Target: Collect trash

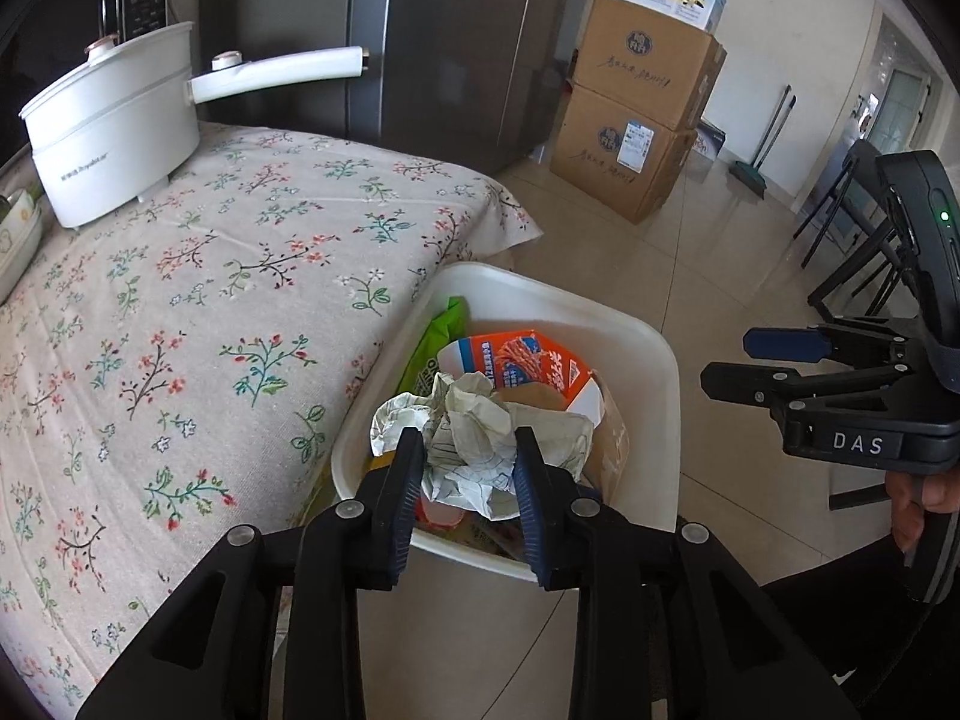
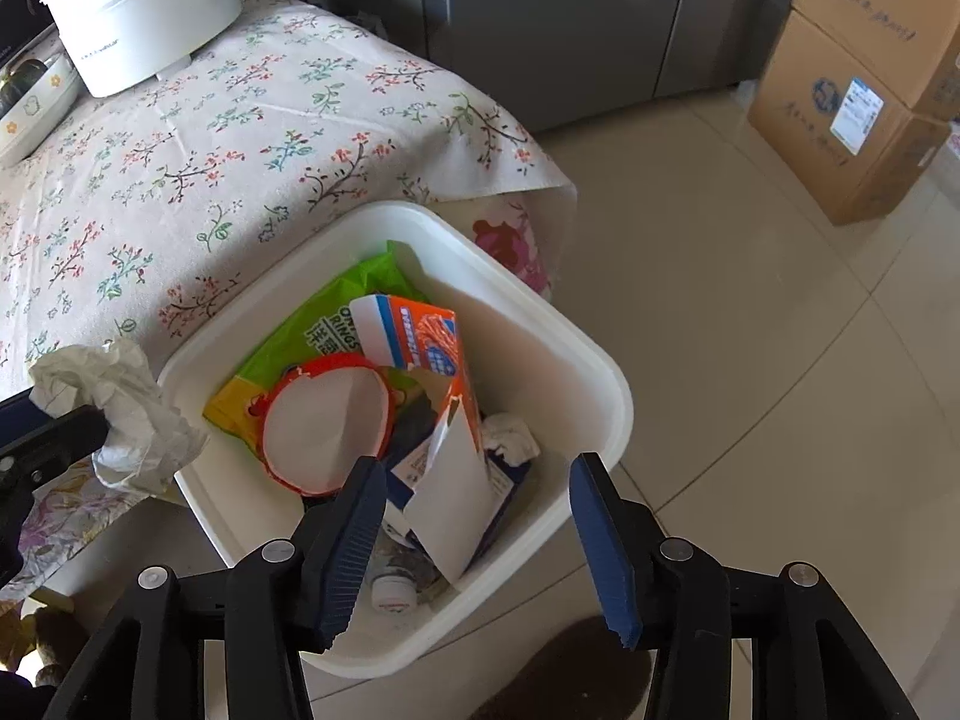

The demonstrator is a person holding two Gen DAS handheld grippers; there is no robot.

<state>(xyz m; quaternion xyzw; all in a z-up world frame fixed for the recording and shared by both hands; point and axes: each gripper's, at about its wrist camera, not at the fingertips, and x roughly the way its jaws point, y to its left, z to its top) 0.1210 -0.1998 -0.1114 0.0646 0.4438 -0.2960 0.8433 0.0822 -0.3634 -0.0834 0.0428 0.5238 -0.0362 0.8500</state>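
Left wrist view shows the left gripper (image 1: pixel 462 480) over the near edge of the white bin (image 1: pixel 636 330), with a crumpled wad of paper (image 1: pixel 474 426) between its pads. The pads sit against the sides of the wad, yet whether they press it or have let go cannot be told; in the right wrist view the wad (image 2: pixel 120 414) hangs from that gripper just outside the bin's near-left rim (image 2: pixel 600 360), beside the floral-clothed surface (image 2: pixel 210 138).

The right gripper (image 2: pixel 480 528) is spread and empty above the bin's near corner, pinching nothing.

The bin already holds a green snack bag (image 2: pixel 336 312), an orange carton (image 2: pixel 432 348) and a red-rimmed paper bowl (image 2: pixel 324 420).

Judged step: depositing the wad. It is not yet clear of the rim. The next move calls for carrying it farther over the bin's opening before spreading the pads fully, lest it drop to the floor (image 2: pixel 750 330).
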